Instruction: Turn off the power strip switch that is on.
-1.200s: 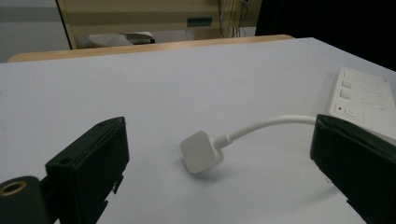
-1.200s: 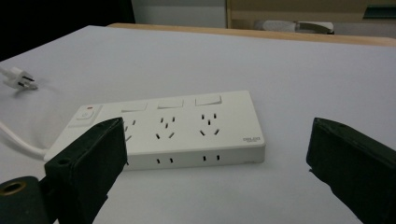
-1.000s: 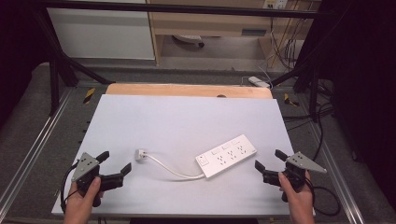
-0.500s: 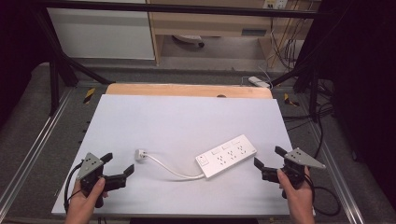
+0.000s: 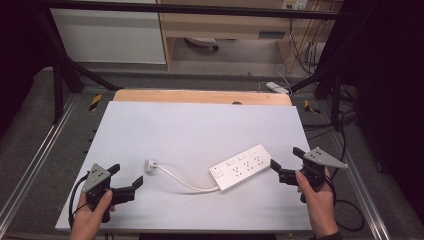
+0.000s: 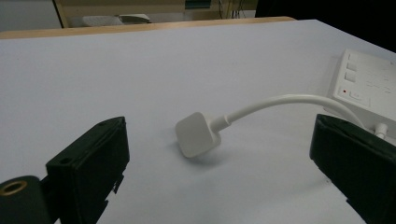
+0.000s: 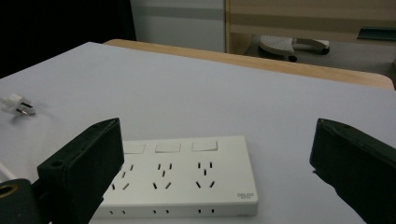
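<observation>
A white power strip (image 5: 240,167) with three switches lies right of centre on the white table (image 5: 200,125). Its short white cable (image 5: 185,182) curves left to a white plug (image 5: 149,165). My left gripper (image 5: 127,175) is open near the front left edge, just short of the plug (image 6: 196,134), with nothing between its jaws. The strip's end (image 6: 369,88) lies beyond the right jaw. My right gripper (image 5: 285,157) is open at the strip's right end. In the right gripper view the strip (image 7: 187,182) lies between the spread jaws, untouched, and the plug (image 7: 16,105) is far left.
A wooden strip (image 5: 200,96) runs along the table's far edge. Metal frame rails (image 5: 37,150) flank both sides. A white adaptor (image 5: 277,87) and loose cables (image 5: 345,125) lie beyond the back right corner. A white cabinet (image 5: 110,35) stands behind.
My left gripper has moved right and slightly forward toward the plug. My right gripper has edged forward and left toward the strip's end. Strip, cable and plug have not moved.
</observation>
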Demonstrator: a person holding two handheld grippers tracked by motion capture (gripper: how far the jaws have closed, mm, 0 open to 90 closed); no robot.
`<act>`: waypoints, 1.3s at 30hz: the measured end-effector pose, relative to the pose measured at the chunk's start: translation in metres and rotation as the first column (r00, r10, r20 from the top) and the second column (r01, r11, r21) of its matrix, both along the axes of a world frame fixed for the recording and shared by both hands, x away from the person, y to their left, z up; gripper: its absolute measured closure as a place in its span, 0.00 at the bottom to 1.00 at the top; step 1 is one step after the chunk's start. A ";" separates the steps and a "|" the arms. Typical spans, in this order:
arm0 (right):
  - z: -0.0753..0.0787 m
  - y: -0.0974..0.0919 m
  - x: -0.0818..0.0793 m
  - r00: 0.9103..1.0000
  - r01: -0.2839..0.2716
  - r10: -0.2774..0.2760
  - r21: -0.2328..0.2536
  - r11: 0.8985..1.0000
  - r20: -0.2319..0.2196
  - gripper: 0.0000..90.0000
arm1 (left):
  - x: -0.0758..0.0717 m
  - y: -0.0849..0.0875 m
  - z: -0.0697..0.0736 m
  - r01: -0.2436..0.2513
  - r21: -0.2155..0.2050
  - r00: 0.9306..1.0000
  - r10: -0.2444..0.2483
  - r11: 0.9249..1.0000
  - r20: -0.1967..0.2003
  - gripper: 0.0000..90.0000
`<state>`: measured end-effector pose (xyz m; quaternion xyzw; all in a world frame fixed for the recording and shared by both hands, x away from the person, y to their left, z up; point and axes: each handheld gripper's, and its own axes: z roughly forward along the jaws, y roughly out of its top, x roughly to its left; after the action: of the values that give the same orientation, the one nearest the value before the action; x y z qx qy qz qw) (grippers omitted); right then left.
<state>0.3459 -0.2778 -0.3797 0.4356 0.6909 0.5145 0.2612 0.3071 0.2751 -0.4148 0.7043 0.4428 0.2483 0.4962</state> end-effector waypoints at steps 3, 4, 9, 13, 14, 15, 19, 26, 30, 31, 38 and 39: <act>0.003 0.002 0.003 1.000 0.007 -0.007 -0.009 1.000 0.017 0.04 | 0.000 -0.001 0.000 0.005 0.004 1.000 -0.005 1.000 -0.004 0.05; 0.003 0.003 0.004 1.000 0.004 -0.004 -0.003 1.000 0.014 0.03 | 0.000 -0.001 0.000 0.006 0.006 1.000 -0.006 1.000 -0.003 0.05; 0.006 0.007 0.012 1.000 -0.005 0.005 -0.005 1.000 0.007 0.03 | 0.000 -0.001 0.000 0.008 0.010 1.000 -0.008 1.000 -0.004 0.05; 0.009 0.012 0.019 1.000 -0.013 0.013 -0.012 1.000 0.010 0.02 | 0.000 -0.001 0.000 0.009 0.012 1.000 -0.009 1.000 -0.002 0.06; 0.010 0.014 0.020 1.000 -0.018 0.018 -0.015 1.000 0.010 0.02 | 0.000 -0.001 0.000 0.010 0.012 1.000 -0.010 1.000 -0.003 0.06; 0.011 0.015 0.022 1.000 -0.017 0.018 -0.017 1.000 0.010 0.02 | 0.000 -0.001 0.000 0.010 0.012 1.000 -0.010 1.000 -0.004 0.06; 0.015 0.019 0.028 1.000 -0.017 0.017 -0.017 1.000 0.018 0.02 | 0.000 -0.001 0.000 0.011 0.011 1.000 -0.011 1.000 -0.002 0.06; 0.015 0.022 0.035 1.000 0.012 -0.012 -0.005 1.000 0.024 0.02 | 0.000 -0.001 0.000 0.011 0.012 1.000 -0.011 1.000 -0.002 0.06; 0.015 0.023 0.039 0.999 0.033 -0.033 0.017 0.999 0.027 0.02 | 0.000 -0.001 -0.001 0.011 0.014 1.000 -0.011 1.000 -0.001 0.06; 0.015 0.023 0.039 0.999 0.033 -0.034 0.017 0.999 0.027 0.02 | 0.000 -0.001 -0.001 0.013 0.013 1.000 -0.013 1.000 -0.002 0.06; 0.016 0.027 0.047 0.999 0.032 -0.032 -0.002 0.999 0.033 0.03 | 0.000 -0.001 -0.001 0.014 0.017 1.000 -0.014 1.000 -0.002 0.06; 0.015 0.028 0.048 0.999 0.030 -0.030 -0.008 1.000 0.036 0.03 | 0.000 -0.001 -0.001 0.014 0.017 1.000 -0.014 1.000 -0.002 0.06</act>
<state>0.3941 -0.2503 -0.3643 0.4357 0.6815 0.5153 0.2831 0.3073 0.2737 -0.4155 0.7118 0.4362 0.2479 0.4915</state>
